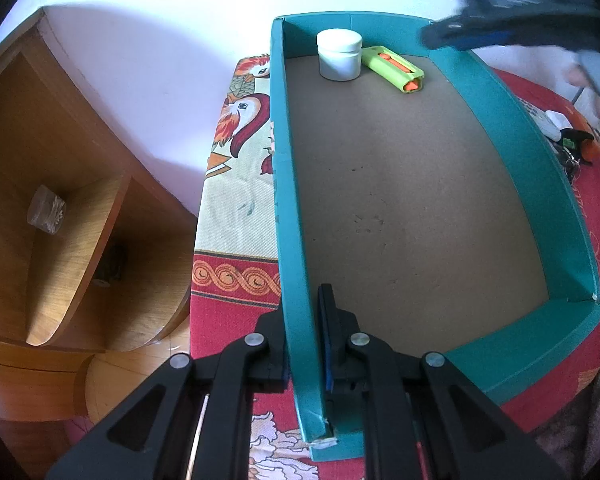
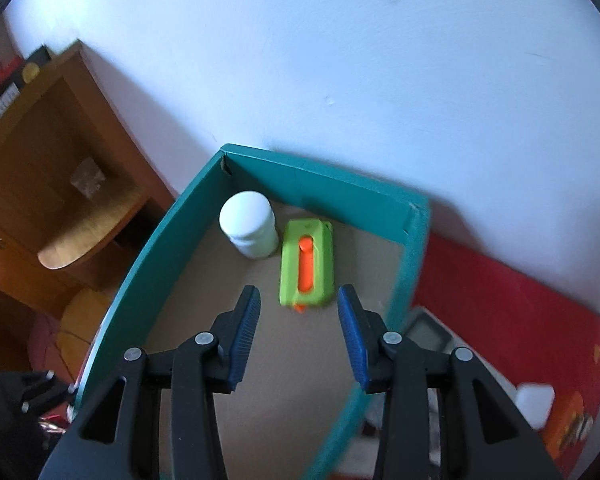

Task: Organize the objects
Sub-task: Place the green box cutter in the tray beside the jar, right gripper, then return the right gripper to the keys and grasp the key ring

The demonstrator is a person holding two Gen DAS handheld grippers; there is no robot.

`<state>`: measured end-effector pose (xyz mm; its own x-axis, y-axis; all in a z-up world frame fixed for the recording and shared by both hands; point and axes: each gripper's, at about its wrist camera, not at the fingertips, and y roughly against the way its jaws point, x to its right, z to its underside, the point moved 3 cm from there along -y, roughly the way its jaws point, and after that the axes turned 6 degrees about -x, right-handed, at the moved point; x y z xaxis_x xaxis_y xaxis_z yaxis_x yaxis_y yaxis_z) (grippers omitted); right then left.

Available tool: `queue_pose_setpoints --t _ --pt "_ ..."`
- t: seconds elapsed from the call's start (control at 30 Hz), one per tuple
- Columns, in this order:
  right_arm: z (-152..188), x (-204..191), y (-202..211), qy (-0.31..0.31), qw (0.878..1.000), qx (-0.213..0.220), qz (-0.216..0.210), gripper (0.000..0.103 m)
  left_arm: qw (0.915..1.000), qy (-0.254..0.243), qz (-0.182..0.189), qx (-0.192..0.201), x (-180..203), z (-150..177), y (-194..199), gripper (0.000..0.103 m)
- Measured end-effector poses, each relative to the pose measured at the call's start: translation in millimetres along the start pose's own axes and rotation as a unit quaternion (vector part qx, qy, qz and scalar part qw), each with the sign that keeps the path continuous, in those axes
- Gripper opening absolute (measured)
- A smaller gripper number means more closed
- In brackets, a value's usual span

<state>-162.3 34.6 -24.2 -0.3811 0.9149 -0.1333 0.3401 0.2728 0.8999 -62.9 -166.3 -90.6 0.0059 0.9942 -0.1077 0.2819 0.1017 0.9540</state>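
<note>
A teal box with a brown cardboard floor sits on a red patterned cloth. At its far end stand a white jar and a green and orange utility knife. My left gripper is shut on the box's near left wall, one finger outside and one inside. In the right wrist view my right gripper hangs open above the box, just short of the utility knife, with nothing between its fingers. The white jar stands left of the knife, in the far corner.
A wooden shelf unit stands left of the table against the white wall. Small items, including keys and a white object, lie on the cloth right of the box. The right gripper's blurred body hovers over the box's far right.
</note>
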Motion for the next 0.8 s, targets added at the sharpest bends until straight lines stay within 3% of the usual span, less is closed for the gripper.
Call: queue_pose_setpoints --t 0.33,0.8 --pt "87 51 52 -0.054 0.998 -0.011 0.016 0.042 1.0000 0.001 0.000 0.001 -2 2 0 0.009" --pt "157 91 50 -0.093 0.994 -0.044 0.047 0.042 1.0000 0.001 0.000 0.001 -2 2 0 0.009"
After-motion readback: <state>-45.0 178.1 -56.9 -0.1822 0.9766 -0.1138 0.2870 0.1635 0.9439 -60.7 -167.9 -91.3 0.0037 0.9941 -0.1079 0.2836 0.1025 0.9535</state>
